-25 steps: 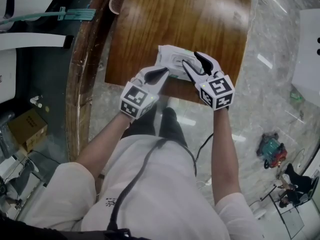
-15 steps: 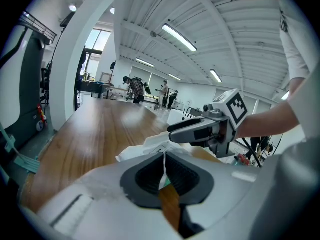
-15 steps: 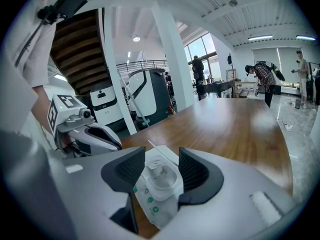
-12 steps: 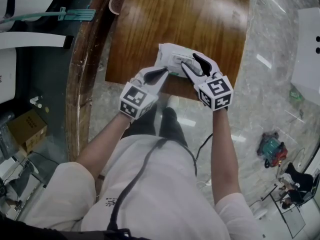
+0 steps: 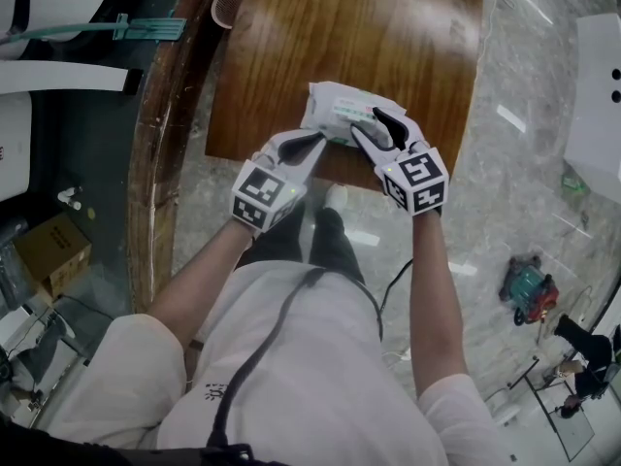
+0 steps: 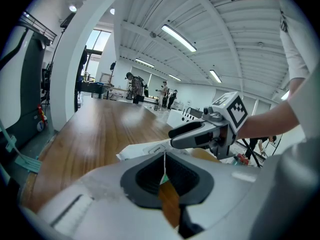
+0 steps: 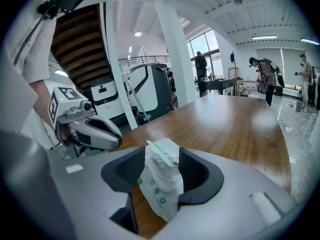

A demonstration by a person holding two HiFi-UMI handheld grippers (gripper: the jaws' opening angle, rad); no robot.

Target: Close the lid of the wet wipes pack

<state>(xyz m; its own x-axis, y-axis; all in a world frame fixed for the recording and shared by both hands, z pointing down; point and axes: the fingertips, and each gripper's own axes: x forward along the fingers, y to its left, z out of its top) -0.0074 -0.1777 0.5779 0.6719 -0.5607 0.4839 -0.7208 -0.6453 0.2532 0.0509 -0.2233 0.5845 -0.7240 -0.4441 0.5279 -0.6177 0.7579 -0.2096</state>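
**A:** How will the pack (image 5: 340,103) handle?

**B:** I'd judge it soft and light. It's a film pouch over damp sheets, so it will sag and crumple rather than hold its shape. The film looks glossy and probably slips a little.

**A:** Where would you take hold of it?

**B:** At the ends, where it is held now, which leaves the top free. The left claw (image 5: 320,140) is clenched on a thin edge of film at the near-left corner. The right claw (image 5: 366,120) has its jaws apart and grasps the bunched right end, with film filling the gap between them. Pressing the lid down needs the pack flat on the worktop (image 5: 320,37), or it will just give way underneath.

**A:** Where is it lying?

**B:** On the wooden worktop, close to its near edge, between the two claws.

**A:** And how does it look?

**B:** It's a white pouch with small green marks, wrinkled where the right claw squeezes it. On top there's a tab (image 6: 156,148) printed OPEN. A green-striped strip (image 7: 163,154) stands up at the squeezed end. I can't tell whether the lid is down or lifted.
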